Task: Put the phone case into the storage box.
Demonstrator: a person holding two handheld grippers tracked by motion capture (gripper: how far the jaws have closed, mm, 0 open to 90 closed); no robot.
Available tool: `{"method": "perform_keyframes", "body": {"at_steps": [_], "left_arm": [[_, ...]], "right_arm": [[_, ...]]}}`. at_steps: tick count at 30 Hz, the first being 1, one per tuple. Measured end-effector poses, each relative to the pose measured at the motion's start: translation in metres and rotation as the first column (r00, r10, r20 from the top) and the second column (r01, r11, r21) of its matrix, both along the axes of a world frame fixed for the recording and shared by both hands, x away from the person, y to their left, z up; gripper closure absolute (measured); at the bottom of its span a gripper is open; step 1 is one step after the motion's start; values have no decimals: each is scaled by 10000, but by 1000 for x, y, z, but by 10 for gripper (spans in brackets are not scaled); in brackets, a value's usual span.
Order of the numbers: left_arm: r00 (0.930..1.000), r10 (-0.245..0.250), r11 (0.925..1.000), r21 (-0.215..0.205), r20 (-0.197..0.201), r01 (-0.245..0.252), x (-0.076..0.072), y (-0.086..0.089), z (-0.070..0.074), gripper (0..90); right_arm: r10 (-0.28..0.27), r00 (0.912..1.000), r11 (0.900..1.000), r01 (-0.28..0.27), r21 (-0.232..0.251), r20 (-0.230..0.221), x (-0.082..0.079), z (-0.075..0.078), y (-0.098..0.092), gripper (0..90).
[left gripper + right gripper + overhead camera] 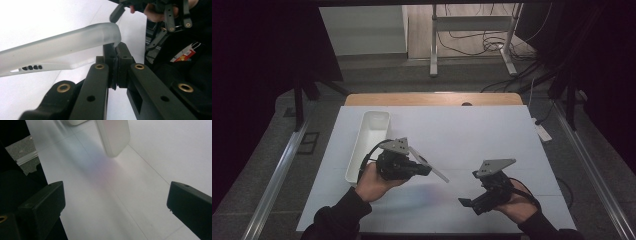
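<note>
Holding a frosted translucent phone case [62, 47] by one corner, the left gripper [428, 169] has its jaws pinched tight on the case's edge, as the left gripper view shows, so the rest of the case sticks out free in the air. In the high view the case [432, 167] hangs over the white table [472, 135], slanting down toward the middle, just right of the white tray [368, 142], which looks empty. The corner grip probably leaves the long body exposed for the other tool to take or steady. The right gripper [468, 202] sits low near the table's front, jaws spread wide with nothing between them; its view looks along the tabletop at the case's rounded end [113, 137], well apart. Likely next: the case goes into the tray, or gets handed across.
</note>
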State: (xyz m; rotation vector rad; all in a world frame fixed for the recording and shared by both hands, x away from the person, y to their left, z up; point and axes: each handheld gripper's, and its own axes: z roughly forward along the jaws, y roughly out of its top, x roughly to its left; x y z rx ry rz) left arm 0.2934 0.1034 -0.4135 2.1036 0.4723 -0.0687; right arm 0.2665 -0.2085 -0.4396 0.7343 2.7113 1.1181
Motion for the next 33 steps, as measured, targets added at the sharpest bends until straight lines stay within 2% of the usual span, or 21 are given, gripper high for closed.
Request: {"method": "perform_keyframes", "body": {"at_steps": [11,21,33], "left_arm": [[9983,554,9980,288,152,-559,5,13,6,882],[9941,1068,9929,507,178,-1076,13,27,9,883],[9841,1740,9820,685,365,-1762,19,46,20,883]], "right_arm": [[-481,9987,9988,479,96,161,-5,2,-15,0],[-914,9955,9956,908,252,263,-10,2,-30,0],[-1442,9883,9893,1428,293,505,-15,0,-49,0]]}}
